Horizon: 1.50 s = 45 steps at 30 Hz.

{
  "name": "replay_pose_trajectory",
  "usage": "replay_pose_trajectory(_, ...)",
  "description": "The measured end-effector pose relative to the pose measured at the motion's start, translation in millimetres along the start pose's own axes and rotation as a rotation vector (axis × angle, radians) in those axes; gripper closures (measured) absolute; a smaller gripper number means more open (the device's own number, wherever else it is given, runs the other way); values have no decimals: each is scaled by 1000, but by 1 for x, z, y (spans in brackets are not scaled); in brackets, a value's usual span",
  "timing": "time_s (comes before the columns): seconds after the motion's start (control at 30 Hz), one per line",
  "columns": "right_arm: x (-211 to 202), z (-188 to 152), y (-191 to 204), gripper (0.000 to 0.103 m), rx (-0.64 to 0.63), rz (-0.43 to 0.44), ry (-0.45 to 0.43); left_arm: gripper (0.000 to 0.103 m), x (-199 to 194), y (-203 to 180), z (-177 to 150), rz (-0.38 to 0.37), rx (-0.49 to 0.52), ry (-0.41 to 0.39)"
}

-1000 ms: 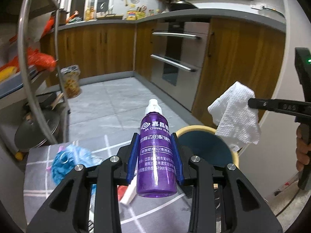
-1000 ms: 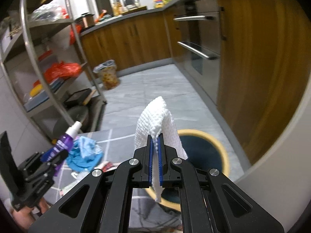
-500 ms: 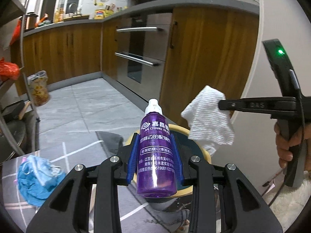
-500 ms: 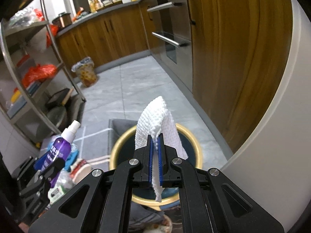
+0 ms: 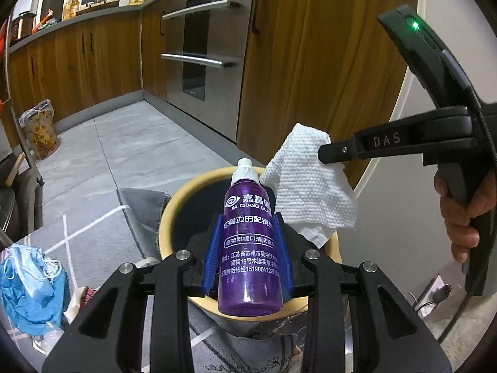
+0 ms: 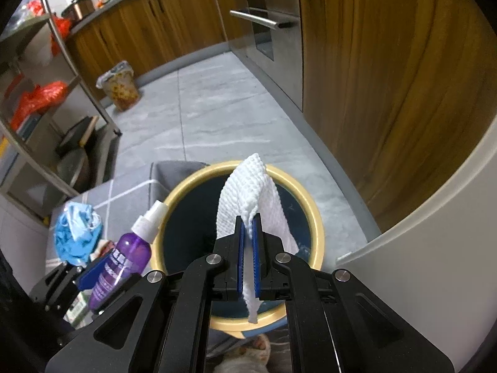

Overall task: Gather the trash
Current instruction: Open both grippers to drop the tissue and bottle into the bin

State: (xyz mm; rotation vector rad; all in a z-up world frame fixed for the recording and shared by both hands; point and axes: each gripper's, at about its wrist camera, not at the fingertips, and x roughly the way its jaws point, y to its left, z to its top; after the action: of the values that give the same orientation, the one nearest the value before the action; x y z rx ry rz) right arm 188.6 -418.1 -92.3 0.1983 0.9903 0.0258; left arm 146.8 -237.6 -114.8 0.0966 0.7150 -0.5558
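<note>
Kitchen floor, wood cabinets behind; left wrist view: left gripper [image 5: 248, 258] clamping upright purple plastic spray bottle [image 5: 250, 242] directly over yellow-rimmed round bin [image 5: 169, 217]. Right wrist view: right gripper [image 6: 247, 242] pinching crumpled white paper towel [image 6: 250, 192] above bin centre, nearer the drop.

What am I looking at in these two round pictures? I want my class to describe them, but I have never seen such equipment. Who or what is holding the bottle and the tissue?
No robot here: a person holds a two-finger tool in each hand, each carrying a wide-angle camera that looks along its fingers. One picture comes from each tool. The left gripper clamps a purple spray bottle. The right gripper pinches a white paper towel. Both hang over a yellow-rimmed bin. Beside it, blue face masks lie on a grey checked cloth.
</note>
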Motion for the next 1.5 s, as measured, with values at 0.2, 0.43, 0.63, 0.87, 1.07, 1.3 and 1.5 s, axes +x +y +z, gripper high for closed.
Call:
replay_pose_trajectory(0.2,15,5,-8,97,28,-21,36,71,21,1,-1,6,1,32)
replay_pose_trajectory(0.43,35,8,5,97,-21,-54,90,71,45,0,-9,12,9,91)
replay_pose_trajectory(0.63,48,10,7,97,-34,-72,126,71,61,6,-13,33,10,131)
replay_pose_trajectory(0.87,57,13,14,97,-53,-103,143,71,79,12,-19,29,-8,180)
replay_pose_trajectory(1.07,59,12,18,96,-72,-112,143,71,79,9,-18,25,-5,174)
replay_pose_trajectory(1.3,52,12,16,73,-73,-122,111,71,69,11,-16,28,-18,155)
replay_pose_trajectory(1.5,41,14,12,62,-52,-122,77,69,57,12,-17,42,-15,147)
